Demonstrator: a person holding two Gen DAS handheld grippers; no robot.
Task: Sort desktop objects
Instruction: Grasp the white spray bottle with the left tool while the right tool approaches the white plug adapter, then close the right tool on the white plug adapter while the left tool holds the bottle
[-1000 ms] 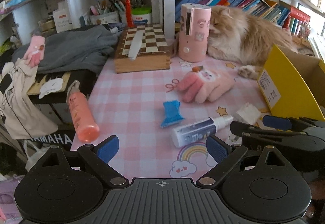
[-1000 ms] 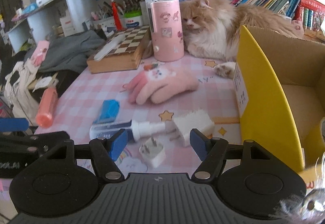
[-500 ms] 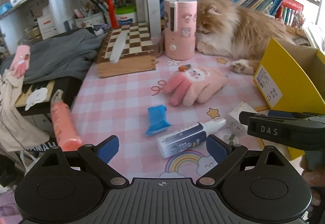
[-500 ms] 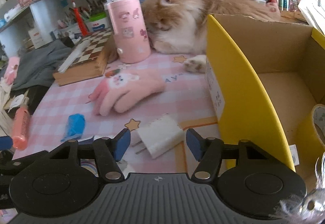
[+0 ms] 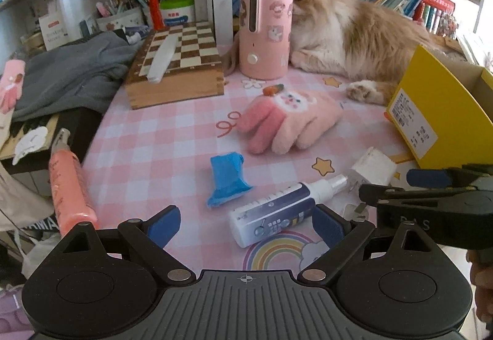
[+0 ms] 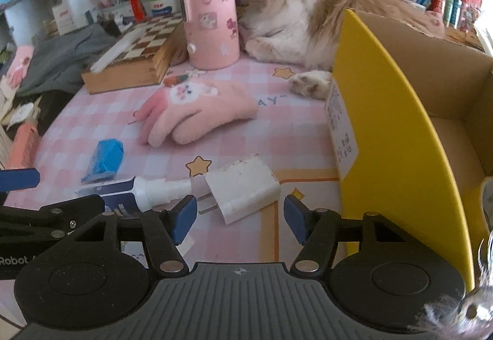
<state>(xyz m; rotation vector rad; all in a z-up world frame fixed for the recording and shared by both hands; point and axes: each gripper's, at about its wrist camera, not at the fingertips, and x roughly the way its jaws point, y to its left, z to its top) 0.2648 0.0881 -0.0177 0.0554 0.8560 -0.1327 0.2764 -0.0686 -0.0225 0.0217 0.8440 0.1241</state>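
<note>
Both grippers are spread and empty: right gripper (image 6: 240,218) lines up on the charger (image 6: 245,187), left gripper (image 5: 246,224) on the spray bottle (image 5: 277,212). The two tools sit close near the desk's front edge, so they may collide, or nudge the bottle.

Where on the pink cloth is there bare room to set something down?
Bare check lies between the chess box, pink glove and blue wrapper. It is crowded nearer the yellow box: spray bottle and white plug lie together.
</note>
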